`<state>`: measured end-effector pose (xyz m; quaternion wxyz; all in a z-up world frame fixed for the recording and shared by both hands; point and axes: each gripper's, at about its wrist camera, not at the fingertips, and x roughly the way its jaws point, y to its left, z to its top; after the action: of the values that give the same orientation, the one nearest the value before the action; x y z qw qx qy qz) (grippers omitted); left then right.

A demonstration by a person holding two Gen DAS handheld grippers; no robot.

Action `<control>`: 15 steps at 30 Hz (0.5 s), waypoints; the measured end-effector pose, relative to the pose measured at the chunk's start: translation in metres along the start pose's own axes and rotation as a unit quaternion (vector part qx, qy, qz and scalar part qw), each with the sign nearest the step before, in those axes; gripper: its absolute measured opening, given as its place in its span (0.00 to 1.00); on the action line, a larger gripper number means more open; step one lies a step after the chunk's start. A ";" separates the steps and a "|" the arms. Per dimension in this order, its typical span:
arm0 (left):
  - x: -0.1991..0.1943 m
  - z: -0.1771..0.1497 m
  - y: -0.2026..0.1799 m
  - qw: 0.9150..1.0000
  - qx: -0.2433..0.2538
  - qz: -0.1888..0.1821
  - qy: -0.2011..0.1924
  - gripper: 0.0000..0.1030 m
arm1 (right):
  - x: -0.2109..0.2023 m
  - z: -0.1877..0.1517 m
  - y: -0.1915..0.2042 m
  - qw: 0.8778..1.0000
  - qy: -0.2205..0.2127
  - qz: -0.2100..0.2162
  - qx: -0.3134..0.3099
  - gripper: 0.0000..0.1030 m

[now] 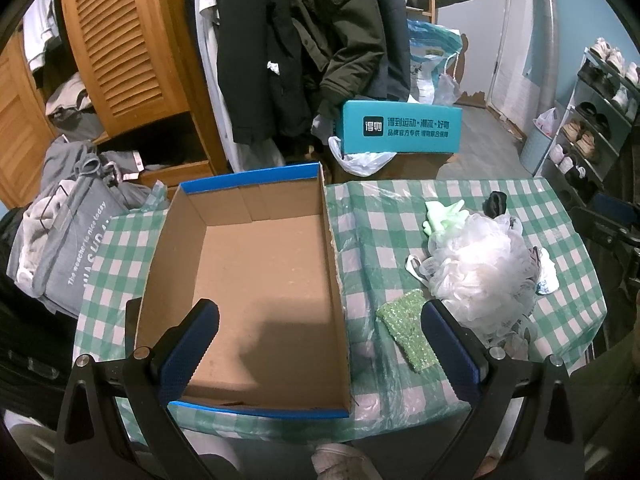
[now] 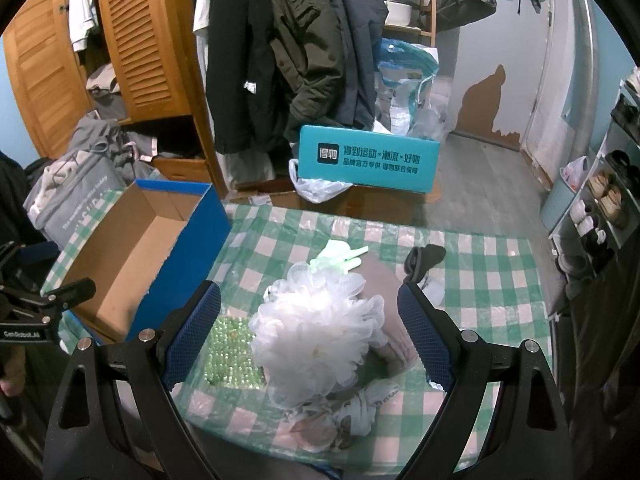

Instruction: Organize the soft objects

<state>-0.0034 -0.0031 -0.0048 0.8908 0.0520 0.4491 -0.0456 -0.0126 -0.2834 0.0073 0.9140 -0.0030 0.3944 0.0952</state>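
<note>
Our left gripper (image 1: 320, 344) hangs wide open and holds nothing, above the near edge of the table (image 1: 568, 280), its fingers straddling the right wall of the empty cardboard box (image 1: 256, 280) on the table's left side. Our right gripper (image 2: 308, 320) is spread just as wide and empty, above the white bath pouf (image 2: 316, 336) near the near edge. Just left of the pouf lies the green sequined cloth (image 2: 228, 352), between pouf and box. Beyond it, toward the far edge, lie a pale green glove (image 2: 340, 258) and a dark sock (image 2: 424, 260)
</note>
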 end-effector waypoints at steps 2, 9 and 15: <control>0.000 -0.002 -0.002 1.000 0.000 -0.002 0.000 0.99 | 0.000 0.000 0.000 1.000 0.000 0.001 0.000 0.86; 0.000 -0.003 -0.003 1.000 0.000 -0.002 0.000 0.99 | -0.002 -0.002 0.001 1.000 0.000 0.000 -0.001 0.86; 0.000 -0.005 -0.006 1.000 0.003 -0.003 0.001 0.99 | -0.002 -0.002 0.002 1.000 0.000 0.000 -0.001 0.86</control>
<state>-0.0078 -0.0087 -0.0081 0.8899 0.0533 0.4503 -0.0496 -0.0154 -0.2814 0.0074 0.9138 -0.0038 0.3946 0.0959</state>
